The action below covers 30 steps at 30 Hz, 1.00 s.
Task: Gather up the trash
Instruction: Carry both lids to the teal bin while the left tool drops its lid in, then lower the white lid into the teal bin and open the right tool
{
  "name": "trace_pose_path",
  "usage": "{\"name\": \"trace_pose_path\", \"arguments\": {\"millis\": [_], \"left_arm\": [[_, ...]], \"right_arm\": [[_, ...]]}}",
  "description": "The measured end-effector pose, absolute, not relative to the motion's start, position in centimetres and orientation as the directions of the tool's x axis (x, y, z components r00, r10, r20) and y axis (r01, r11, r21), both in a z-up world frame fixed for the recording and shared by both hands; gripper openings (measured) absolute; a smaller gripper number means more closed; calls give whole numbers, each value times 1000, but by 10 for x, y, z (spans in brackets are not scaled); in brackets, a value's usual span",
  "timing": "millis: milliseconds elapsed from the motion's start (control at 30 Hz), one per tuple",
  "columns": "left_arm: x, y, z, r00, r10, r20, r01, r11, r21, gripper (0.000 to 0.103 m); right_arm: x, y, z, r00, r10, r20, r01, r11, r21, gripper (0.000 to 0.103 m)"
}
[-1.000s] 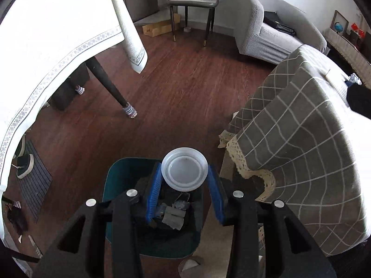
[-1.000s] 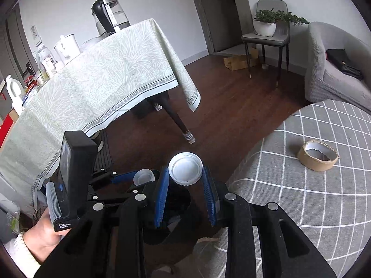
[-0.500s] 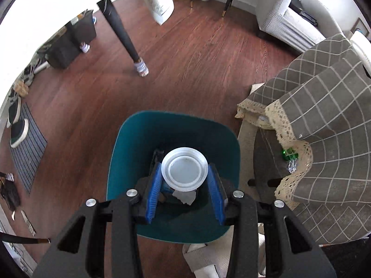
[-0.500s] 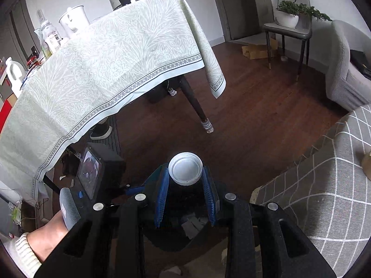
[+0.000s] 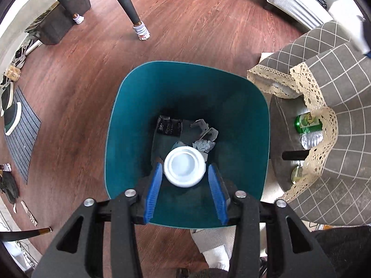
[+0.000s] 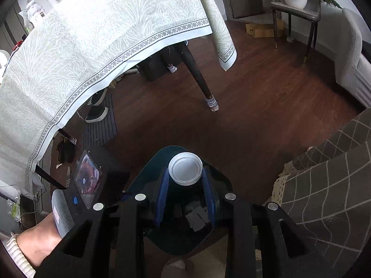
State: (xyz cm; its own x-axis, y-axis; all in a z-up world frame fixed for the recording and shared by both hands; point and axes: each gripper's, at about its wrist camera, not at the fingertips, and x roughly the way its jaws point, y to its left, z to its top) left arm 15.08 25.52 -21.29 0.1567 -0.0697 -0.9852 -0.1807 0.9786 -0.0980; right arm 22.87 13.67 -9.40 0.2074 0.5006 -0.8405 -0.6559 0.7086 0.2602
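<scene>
My left gripper (image 5: 185, 183) has just been opening above the teal bin (image 5: 129, 106), its white lid (image 5: 184, 169) between the pads, free. My right gripper (image 6: 185, 194) grips a white cap (image 6: 185, 168) over the bin's rim; released early, it may bounce onto the floor (image 6: 255, 115).

Matt teal plastic bin (image 5: 129, 115), wood-grain floor (image 5: 92, 69)

home living room | armchair (image 6: 352, 62) | clothed dining table (image 6: 92, 34) | wood floor (image 5: 185, 34)

Left gripper (image 5: 184, 177) has dropped to point straight into the teal bin (image 5: 129, 106) — previously only partly in view. Its jaws have just been opening; the white lid (image 5: 184, 166) sits between the blue pads, a gap on either side (formerly gripped). Right gripper (image 6: 185, 180) has swung down over the bin, away from the grey checked cloth (image 6: 331, 185).
</scene>
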Motion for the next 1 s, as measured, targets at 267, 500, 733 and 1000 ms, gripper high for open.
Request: {"name": "trace_pose_path", "arguments": {"millis": [267, 500, 733, 1000], "left_arm": [[142, 272, -206, 200, -73, -977, -202, 973, -114, 60], [131, 294, -177, 302, -45, -952, -245, 962, -123, 62], [131, 299, -141, 418, 19, -908, -252, 963, -96, 61], [128, 296, -99, 529, 53, -847, -257, 961, -100, 56]], "right_arm": [[228, 156, -130, 152, 450, -880, -653, 714, 252, 30], [224, 169, -175, 82, 388, -918, -651, 718, 245, 30], [211, 185, -209, 11, 323, -946, -682, 695, 229, 30], [204, 190, -227, -19, 289, -957, -705, 675, 218, 30]]}}
